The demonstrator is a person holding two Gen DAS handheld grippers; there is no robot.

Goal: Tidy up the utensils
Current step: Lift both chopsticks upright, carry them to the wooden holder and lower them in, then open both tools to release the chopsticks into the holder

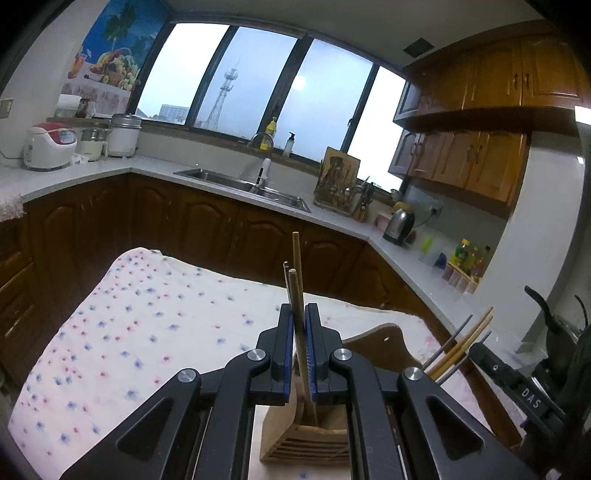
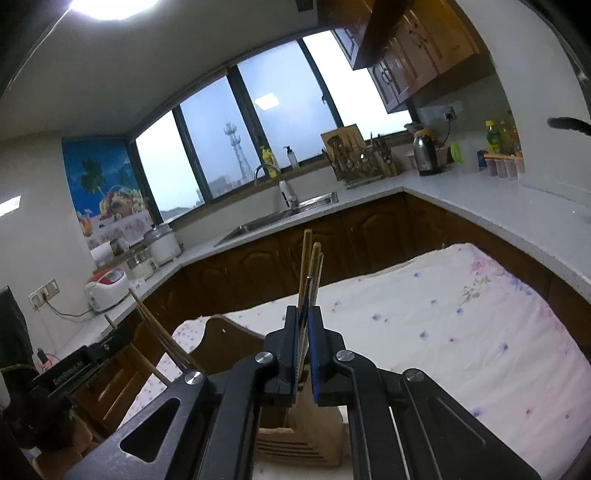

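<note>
The slatted wooden utensil holder stands on the floral-cloth-covered desk, chopsticks upright in it; behind, the steel sink sits in the counter.

Light: we are seeing pale daylight coming through the windows
Glare: a ceiling lamp is blowing out overhead
Edges: fisheye is bending lines, corners going black
Focus: cabinets are looking dim, slightly soft

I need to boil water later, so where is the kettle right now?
The kettle stands on the counter's far right corner, right of the sink and just past the dish rack; the right wrist view shows it plugged in below the wall cabinets.
</note>
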